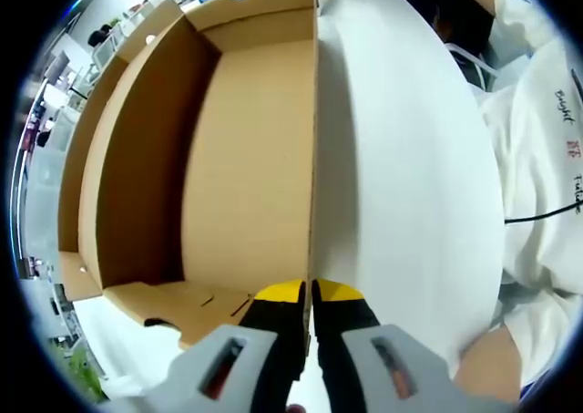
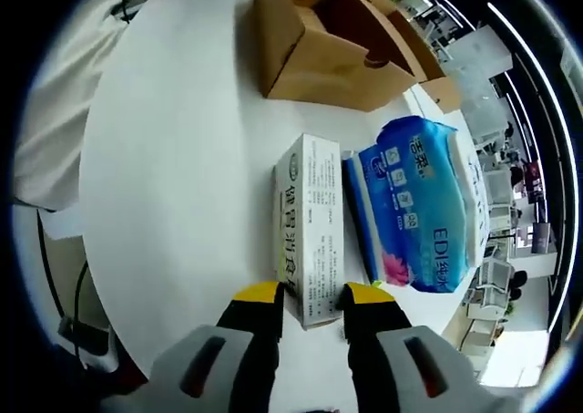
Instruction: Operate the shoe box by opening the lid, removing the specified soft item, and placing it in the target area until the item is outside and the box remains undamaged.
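The brown cardboard shoe box (image 1: 237, 158) lies open on the white table (image 1: 401, 158), and its inside looks bare. My left gripper (image 1: 311, 294) is shut on the thin upright edge of the box's side panel (image 1: 315, 112). In the right gripper view the same box (image 2: 319, 53) stands at the far end of the table. A white printed carton (image 2: 308, 221) lies in front of it, with a soft blue tissue pack (image 2: 414, 208) right beside it. My right gripper (image 2: 312, 296) has its jaws against both sides of the carton's near end.
A person in white clothing (image 1: 537, 158) sits close along the table's right side, with a black cable (image 1: 542, 217) across the lap. White tabletop (image 2: 182, 158) stretches left of the carton. Office furniture lies beyond the table edge (image 2: 496, 249).
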`<state>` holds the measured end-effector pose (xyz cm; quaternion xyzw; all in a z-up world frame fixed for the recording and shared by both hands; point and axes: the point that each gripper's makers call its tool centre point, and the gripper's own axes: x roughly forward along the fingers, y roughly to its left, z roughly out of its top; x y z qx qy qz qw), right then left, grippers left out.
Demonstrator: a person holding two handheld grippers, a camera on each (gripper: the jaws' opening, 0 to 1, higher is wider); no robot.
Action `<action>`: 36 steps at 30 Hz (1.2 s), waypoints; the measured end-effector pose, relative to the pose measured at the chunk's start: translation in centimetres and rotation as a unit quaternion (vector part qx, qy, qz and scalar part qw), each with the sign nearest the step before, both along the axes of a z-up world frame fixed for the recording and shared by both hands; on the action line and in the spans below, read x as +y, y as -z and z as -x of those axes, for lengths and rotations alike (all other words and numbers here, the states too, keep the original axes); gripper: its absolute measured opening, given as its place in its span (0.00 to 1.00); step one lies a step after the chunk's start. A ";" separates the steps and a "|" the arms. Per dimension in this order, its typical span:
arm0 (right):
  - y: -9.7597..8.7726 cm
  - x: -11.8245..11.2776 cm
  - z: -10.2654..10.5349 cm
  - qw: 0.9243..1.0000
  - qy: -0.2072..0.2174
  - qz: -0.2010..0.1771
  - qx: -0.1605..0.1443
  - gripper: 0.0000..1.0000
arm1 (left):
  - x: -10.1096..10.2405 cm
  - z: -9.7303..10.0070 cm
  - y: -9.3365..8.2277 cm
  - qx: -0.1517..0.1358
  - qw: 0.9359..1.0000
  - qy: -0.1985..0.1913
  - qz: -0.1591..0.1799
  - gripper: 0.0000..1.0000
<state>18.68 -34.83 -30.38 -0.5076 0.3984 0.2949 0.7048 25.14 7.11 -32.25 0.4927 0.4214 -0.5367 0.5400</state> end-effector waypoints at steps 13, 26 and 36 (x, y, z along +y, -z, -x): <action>-1.2 0.6 -0.2 0.996 0.025 -0.034 -0.079 0.27 | 0.0 0.0 0.0 -0.001 1.000 0.000 -0.001 0.03; -3.3 3.1 -0.6 0.974 0.053 -0.148 -0.164 0.43 | 0.0 0.0 0.0 -0.002 1.000 0.000 -0.002 0.03; -5.3 3.5 -0.5 0.927 0.130 -0.270 -0.224 0.45 | 0.0 -0.1 0.0 -0.003 1.000 -0.001 -0.001 0.03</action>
